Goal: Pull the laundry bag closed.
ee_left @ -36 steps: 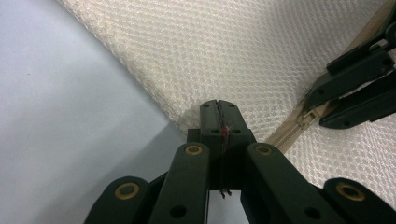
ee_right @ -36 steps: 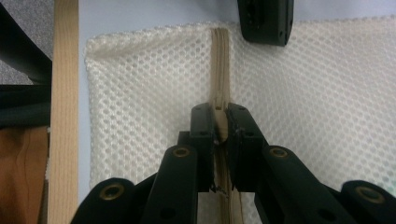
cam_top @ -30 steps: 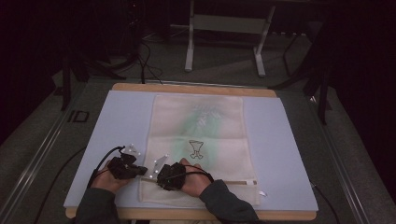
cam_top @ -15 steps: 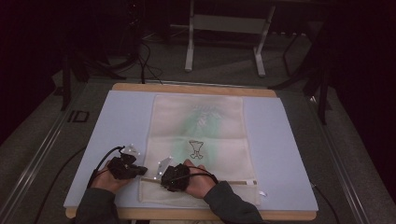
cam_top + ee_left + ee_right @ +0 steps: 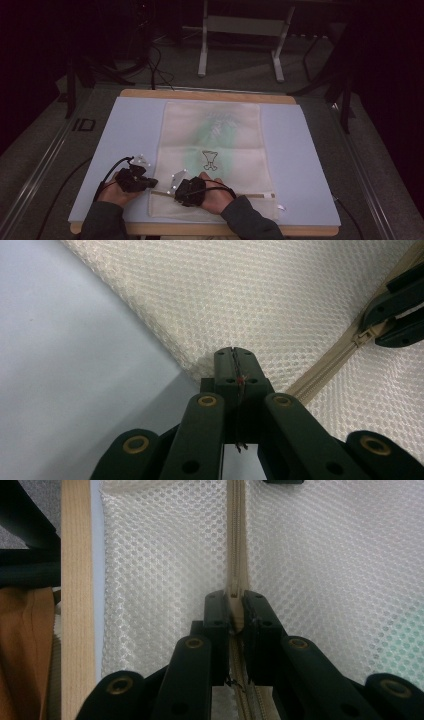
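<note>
A cream mesh bag (image 5: 212, 150) lies flat on the pale blue mat (image 5: 305, 150), showing a faint green patch and a small dark drawing. Its beige zipper (image 5: 250, 195) runs along the near edge. My left gripper (image 5: 153, 183) is at the bag's near left corner; in the left gripper view the left gripper (image 5: 234, 356) has its jaws shut on that corner of the mesh bag (image 5: 280, 300). Just to its right, my right gripper (image 5: 173, 191) points left. In the right gripper view the right gripper (image 5: 235, 604) is shut on the zipper pull, with the zipper (image 5: 235, 540) running ahead.
The mat covers a wooden table whose far edge (image 5: 210, 94) shows beyond it. A small white clip (image 5: 281, 207) lies by the bag's near right corner. Cables (image 5: 107, 175) trail left from the left gripper. A metal stand (image 5: 240, 45) is on the floor behind.
My right hand has crept slightly to the right along the zipper. The left hand has stayed put, and both grippers have stayed shut.
</note>
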A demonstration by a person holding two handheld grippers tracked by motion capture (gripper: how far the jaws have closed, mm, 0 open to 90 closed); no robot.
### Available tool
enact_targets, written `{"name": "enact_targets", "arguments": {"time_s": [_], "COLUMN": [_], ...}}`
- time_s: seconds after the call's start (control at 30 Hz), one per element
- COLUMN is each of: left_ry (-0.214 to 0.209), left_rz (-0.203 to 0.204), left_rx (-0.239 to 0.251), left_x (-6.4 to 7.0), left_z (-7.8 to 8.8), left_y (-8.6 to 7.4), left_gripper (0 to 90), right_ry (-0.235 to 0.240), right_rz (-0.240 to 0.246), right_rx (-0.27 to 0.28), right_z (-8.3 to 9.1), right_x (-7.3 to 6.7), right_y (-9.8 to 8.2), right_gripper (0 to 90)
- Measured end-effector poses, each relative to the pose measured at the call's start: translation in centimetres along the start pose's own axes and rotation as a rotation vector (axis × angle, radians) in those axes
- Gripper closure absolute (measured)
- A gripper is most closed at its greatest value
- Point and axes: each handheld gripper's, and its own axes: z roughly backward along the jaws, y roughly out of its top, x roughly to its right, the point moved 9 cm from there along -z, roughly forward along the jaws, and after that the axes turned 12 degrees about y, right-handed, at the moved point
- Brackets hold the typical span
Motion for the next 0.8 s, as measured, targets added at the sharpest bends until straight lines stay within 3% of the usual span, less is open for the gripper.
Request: {"name": "enact_targets", "arguments": {"time_s": [0.8], "left_ry": [0.0], "left_rz": [0.0], "left_rx": [-0.001], "left_x": [-0.02], "left_z": [0.0], "left_y": [-0.01], "left_gripper": [89.8], "right_ry": [-0.008], "right_rz": [-0.01], "right_rx": [-0.011], "right_z": [0.56], "right_x": [-0.21], "right_y": [-0.9], "right_gripper": [82.4]}}
